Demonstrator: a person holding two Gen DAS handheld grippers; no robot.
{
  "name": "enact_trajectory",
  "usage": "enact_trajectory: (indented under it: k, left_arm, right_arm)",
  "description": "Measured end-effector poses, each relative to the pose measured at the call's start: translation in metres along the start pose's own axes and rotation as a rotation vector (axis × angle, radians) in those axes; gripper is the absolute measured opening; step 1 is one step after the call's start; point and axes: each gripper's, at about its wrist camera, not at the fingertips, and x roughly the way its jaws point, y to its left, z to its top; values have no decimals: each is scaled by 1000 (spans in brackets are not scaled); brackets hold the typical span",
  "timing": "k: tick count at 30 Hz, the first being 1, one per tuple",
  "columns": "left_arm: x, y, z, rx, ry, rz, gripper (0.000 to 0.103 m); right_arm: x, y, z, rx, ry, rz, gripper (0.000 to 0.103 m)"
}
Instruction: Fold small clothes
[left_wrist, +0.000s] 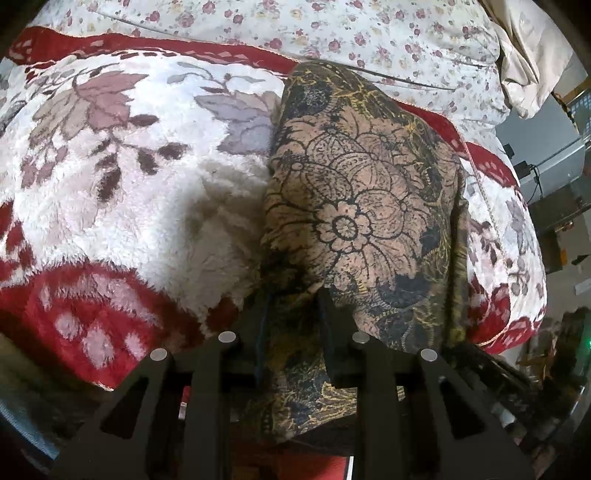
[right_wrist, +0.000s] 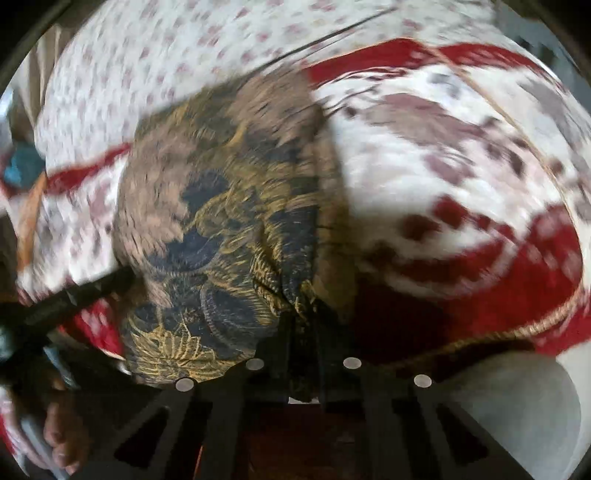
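Observation:
A small garment (left_wrist: 362, 206) of tan cloth with a black and yellow flower print lies on a red and white fleece blanket (left_wrist: 122, 184). My left gripper (left_wrist: 295, 306) is shut on the garment's near edge, with cloth bunched between its black fingers. In the blurred right wrist view the same garment (right_wrist: 221, 221) lies left of centre. My right gripper (right_wrist: 301, 321) is shut on a gathered fold of its near right edge. The other gripper shows there as a dark bar (right_wrist: 74, 291) at the left.
A white quilt with small pink flowers (left_wrist: 332, 33) lies behind the blanket. A beige cloth (left_wrist: 528, 55) hangs at the far right. Boxes and cables (left_wrist: 554, 206) stand beyond the bed's right edge. The person's hand (right_wrist: 59, 432) is at the lower left.

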Motion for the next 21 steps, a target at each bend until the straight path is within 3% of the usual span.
enact_trajectory:
  k: [3, 5, 7, 8, 10, 11, 12, 14, 15, 16, 17, 20, 21]
  left_arm:
    - [1, 5, 1, -10, 11, -9, 28]
    - [1, 9, 2, -24, 16, -19, 29]
    - [-3, 13, 4, -45, 16, -40, 29]
    - [-6, 15, 5, -51, 9, -44, 29]
    - [-16, 18, 8, -65, -20, -61, 29]
    - [-23, 18, 10, -70, -44, -75, 32]
    - [-27, 17, 13, -66, -61, -76, 39]
    - [-33, 12, 22, -46, -93, -62, 52]
    - [-34, 11, 26, -41, -99, -57, 53]
    - [-31, 10, 32, -30, -93, -57, 53]
    - [-27, 8, 35, -18, -82, -57, 53]
    - [-12, 10, 38, 13, -59, -19, 53]
    - [-7, 12, 37, 11, -51, -14, 53]
  right_arm:
    - [-1, -18, -7, 72, -7, -37, 10]
    - [-2, -15, -4, 76, -12, -17, 10]
    - [-13, -17, 0, 82, -54, -63, 13]
    - [-22, -19, 2, 93, -94, -41, 17]
    - [-33, -15, 8, 66, -142, 43, 40]
    - [-40, -9, 13, 27, -170, 66, 67]
    - [-40, 2, 21, 5, -187, 82, 76]
    - [-30, 19, 37, -49, -159, 135, 76]
    - [-19, 27, 45, -62, -138, 148, 70]
    - [-10, 32, 50, -71, -120, 131, 62]
    - [5, 33, 57, -73, -85, 70, 48]
    - [31, 13, 62, 11, -21, -63, 35]
    - [29, 4, 60, 55, -14, -38, 34]
